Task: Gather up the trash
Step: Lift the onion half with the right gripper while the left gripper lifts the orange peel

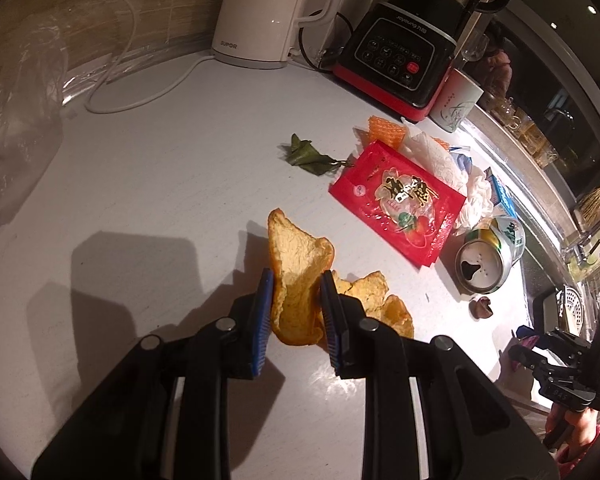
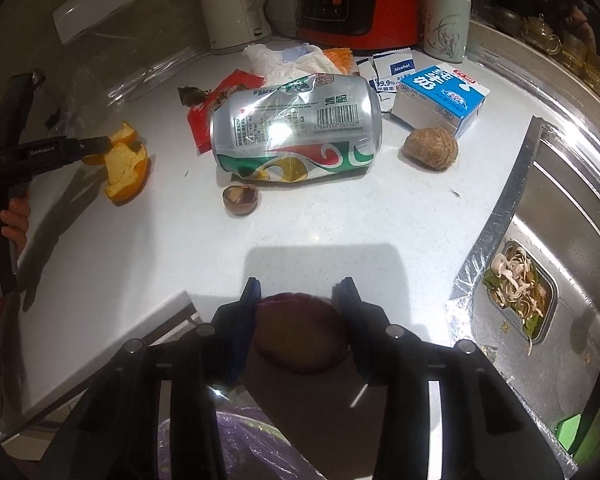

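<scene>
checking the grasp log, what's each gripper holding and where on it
Left gripper: orange peel, pinched across its lower half. Right gripper: a round brown shell piece sits between its fingers, flanked on both sides; whether the pads still press it cannot be told.

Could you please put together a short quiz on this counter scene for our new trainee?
1. What is clamped between the jaws of the left gripper?
A. a green leaf
B. an orange peel
C. a milk carton
2. True or false: the drink can stands upright on the counter.
3. Short answer: which appliance stands next to the white kettle?

Key
1. B
2. False: it lies on its side, dented.
3. The black-and-red blender.
</scene>
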